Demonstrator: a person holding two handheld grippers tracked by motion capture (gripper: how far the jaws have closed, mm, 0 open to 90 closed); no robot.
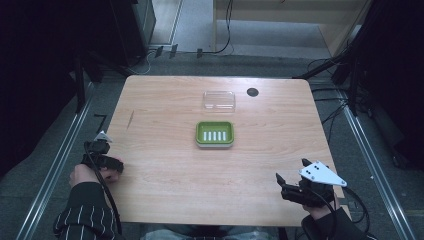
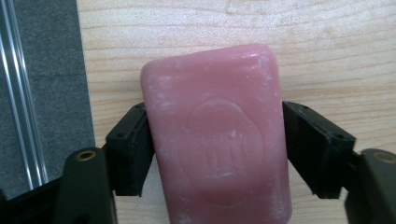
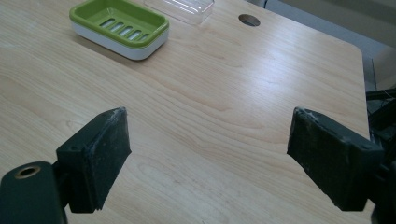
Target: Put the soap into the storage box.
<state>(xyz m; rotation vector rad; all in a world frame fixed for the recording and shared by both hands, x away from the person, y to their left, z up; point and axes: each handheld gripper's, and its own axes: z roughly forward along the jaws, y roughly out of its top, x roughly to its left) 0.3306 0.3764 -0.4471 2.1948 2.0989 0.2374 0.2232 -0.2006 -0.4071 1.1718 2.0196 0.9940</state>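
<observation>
A pink bar of soap (image 2: 212,93) with an oval stamp lies flat on the wooden table, close to its left edge. My left gripper (image 2: 215,140) is shut on it, one black jaw pressed against each long side. In the high view that left gripper (image 1: 111,164) sits at the table's left edge. A green soap dish (image 1: 215,134) with a slotted floor stands empty at mid-table. My right gripper (image 1: 282,186) rests open near the front right corner. Nothing lies between the right gripper's (image 3: 208,140) jaws, and the soap dish (image 3: 119,28) is far ahead to the left.
A clear plastic lid (image 1: 219,100) lies behind the dish, with a round cable hole (image 1: 252,92) to its right. Bare wood table (image 1: 165,185) spreads between both grippers and the dish. Grey floor and a metal rail (image 2: 18,93) run along the table's left edge.
</observation>
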